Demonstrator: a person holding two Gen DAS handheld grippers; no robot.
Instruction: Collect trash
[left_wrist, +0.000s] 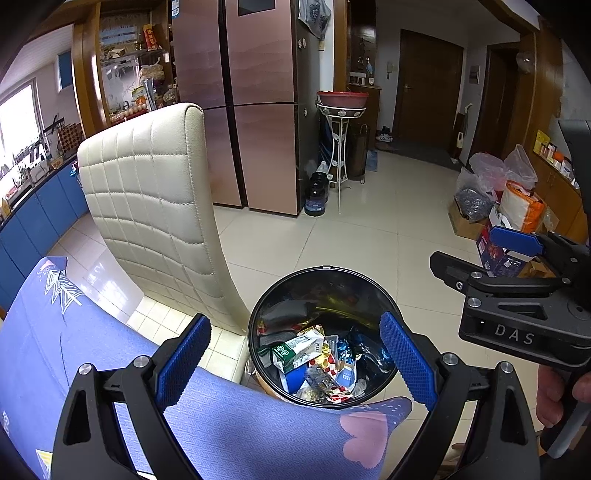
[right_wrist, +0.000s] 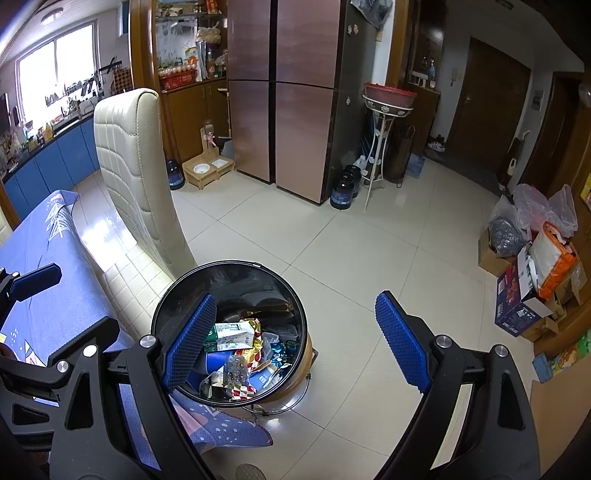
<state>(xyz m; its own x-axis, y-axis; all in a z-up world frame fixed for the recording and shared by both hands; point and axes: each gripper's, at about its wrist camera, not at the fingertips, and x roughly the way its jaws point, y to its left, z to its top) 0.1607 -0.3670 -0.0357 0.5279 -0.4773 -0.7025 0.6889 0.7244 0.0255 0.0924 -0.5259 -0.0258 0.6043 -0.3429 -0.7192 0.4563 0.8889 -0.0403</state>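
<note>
The trash bin (left_wrist: 323, 334), a round dark-rimmed can standing on the tiled floor (left_wrist: 369, 236), is sitting just below and ahead of the left gripper (left_wrist: 295, 363), whose blue pads are standing wide apart with nothing between them. Through that gap the bin's contents are showing: a green and white carton (left_wrist: 295, 349), shiny foil wrappers (left_wrist: 325, 356) and other crumpled packaging filling the lower part. The right gripper (right_wrist: 295, 341) is hanging over the same bin from the right side, its jaws also spread wide and gripping nothing; its left pad is overlapping the bin's near-left rim in the right wrist view, while the right pad is hovering over bare floor. In the left wrist view the right gripper is showing at the right edge, held by a hand (left_wrist: 557, 391).

Near left, a table edge covered by a purple patterned cloth (left_wrist: 110, 332) is lying just beside the bin, one corner of the cloth drooping over the rim. A cream quilted chair (left_wrist: 155, 206) is standing behind the bin to the left. Farther off, a tall copper-coloured refrigerator (left_wrist: 255, 110) is rising at centre, a white plant stand (left_wrist: 341, 147) with a red basin beside it, and boxes and bags (left_wrist: 498, 206) piling along the right wall.
</note>
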